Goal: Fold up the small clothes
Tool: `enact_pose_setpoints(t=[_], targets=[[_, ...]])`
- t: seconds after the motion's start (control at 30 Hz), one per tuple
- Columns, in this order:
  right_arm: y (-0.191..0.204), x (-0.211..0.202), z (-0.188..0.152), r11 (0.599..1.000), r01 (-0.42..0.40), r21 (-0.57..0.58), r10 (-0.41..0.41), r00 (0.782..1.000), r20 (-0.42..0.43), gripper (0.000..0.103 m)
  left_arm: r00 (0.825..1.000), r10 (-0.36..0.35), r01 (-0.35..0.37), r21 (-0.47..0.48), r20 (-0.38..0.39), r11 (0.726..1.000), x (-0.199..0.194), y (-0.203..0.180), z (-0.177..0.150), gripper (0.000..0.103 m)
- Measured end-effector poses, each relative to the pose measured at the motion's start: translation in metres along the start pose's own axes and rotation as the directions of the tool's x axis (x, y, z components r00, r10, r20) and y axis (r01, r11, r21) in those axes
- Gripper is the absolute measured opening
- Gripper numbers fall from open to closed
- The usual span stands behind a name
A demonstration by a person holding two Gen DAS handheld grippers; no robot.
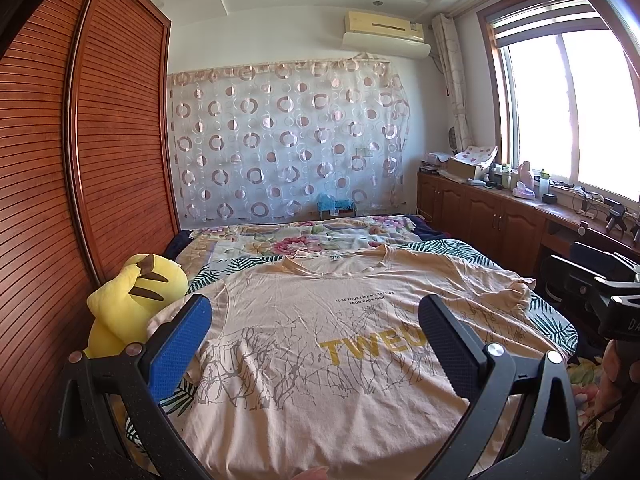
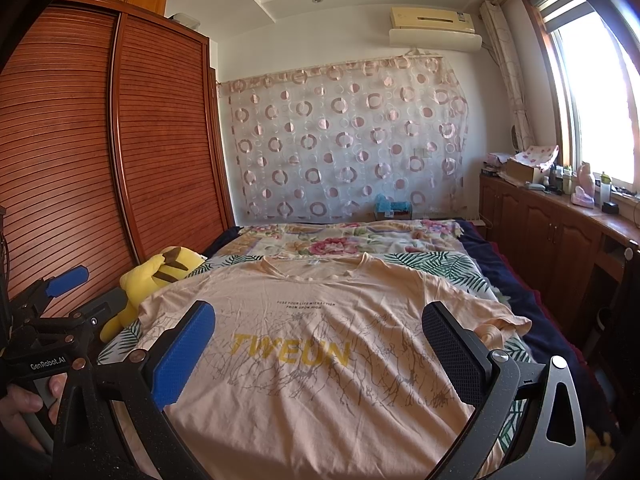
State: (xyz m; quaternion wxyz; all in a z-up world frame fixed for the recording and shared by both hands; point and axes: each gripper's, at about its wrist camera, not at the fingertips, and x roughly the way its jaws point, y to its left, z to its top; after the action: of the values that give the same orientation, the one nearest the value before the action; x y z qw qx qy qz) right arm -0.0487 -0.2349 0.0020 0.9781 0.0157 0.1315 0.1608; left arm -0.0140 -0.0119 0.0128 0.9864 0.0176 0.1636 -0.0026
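A peach T-shirt (image 1: 320,344) lies spread flat, print side up, across the near half of the bed (image 1: 436,252), collar toward twelve o'clock and hem toward six, which is the usual lay for a fold that brings the sides in first. The left gripper (image 1: 316,320) hangs above the lower chest of the shirt with its jaws spread wide and nothing between them; the right gripper (image 2: 318,328) hangs likewise over the yellow lettering, jaws wide apart and holding nothing. Neither appears to touch the cloth, so the folding itself seems not yet begun. The left sleeve lies fairly smooth at about nine o'clock, just beside a yellow plush toy (image 2: 160,276) that sits at the bed's edge against the wardrobe (image 2: 160,128); the right sleeve, at about three o'clock, is bunched into a small knot of fabric (it will probably need flattening before any crease holds). The cloth looks thin and soft, with shallow wrinkles across the print, so it should pinch easily but may drag on the leaf-patterned sheet (image 2: 436,264) beneath. In the right wrist view the left gripper shows at eight o'clock, gripped by a hand (image 2: 24,404). A sensible first move would be each gripper taking a shoulder or a hem corner.
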Motion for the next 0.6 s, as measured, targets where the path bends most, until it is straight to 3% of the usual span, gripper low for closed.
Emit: enact_pose_setpoints(t=[0.6], targets=[[-0.001, 0.0028, -0.0004, 1.0, -0.009, 0.004, 0.009, 1.0, -0.008, 0.103, 1.0, -0.012, 0.012, -0.006, -0.012, 1.0, -0.0004, -0.0007, 0.0038, 0.103]])
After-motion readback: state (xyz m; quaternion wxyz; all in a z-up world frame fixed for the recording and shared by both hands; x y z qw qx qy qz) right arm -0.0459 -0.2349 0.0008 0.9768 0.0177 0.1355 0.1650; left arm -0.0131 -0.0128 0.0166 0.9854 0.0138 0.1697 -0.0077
